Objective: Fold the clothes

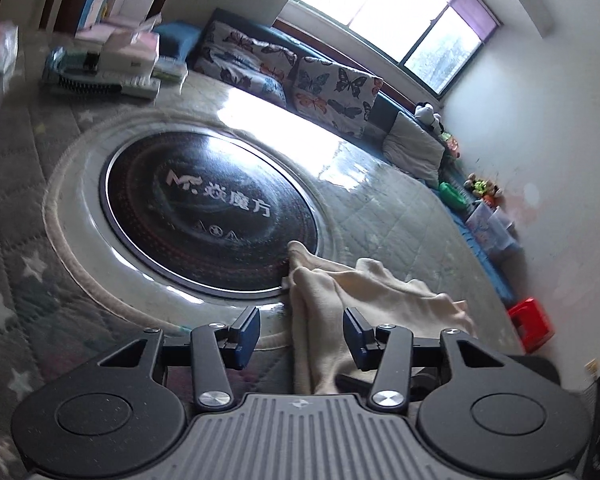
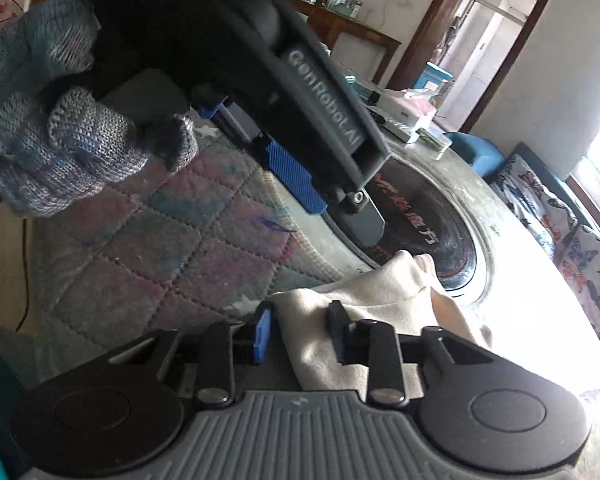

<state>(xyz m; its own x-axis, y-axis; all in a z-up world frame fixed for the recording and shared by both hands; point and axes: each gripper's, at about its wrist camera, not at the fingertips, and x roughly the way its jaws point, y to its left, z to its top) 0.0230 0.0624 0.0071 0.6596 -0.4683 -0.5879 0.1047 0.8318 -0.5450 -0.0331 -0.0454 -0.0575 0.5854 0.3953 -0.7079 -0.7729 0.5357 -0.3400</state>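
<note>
Right wrist view showing cream garment [image 2: 380, 296] lying bunched on quilted counter [image 2: 188, 256] beside black round hotplate [image 2: 432, 216]. Right claw [image 2: 300, 332] and left claw [image 1: 300, 332] both gaping, gripping nothing, straddling cloth. Judging: picking up edges; next, closing on fabric.

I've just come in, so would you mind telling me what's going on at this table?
A person in knitted gloves is folding a cream garment on a quilted table with a round black hotplate. The left hand-held gripper and the right hand-held gripper each straddle a part of the cloth, jaws apart, neither clearly pinching it. The garment lies bunched, not yet neatly folded.
</note>
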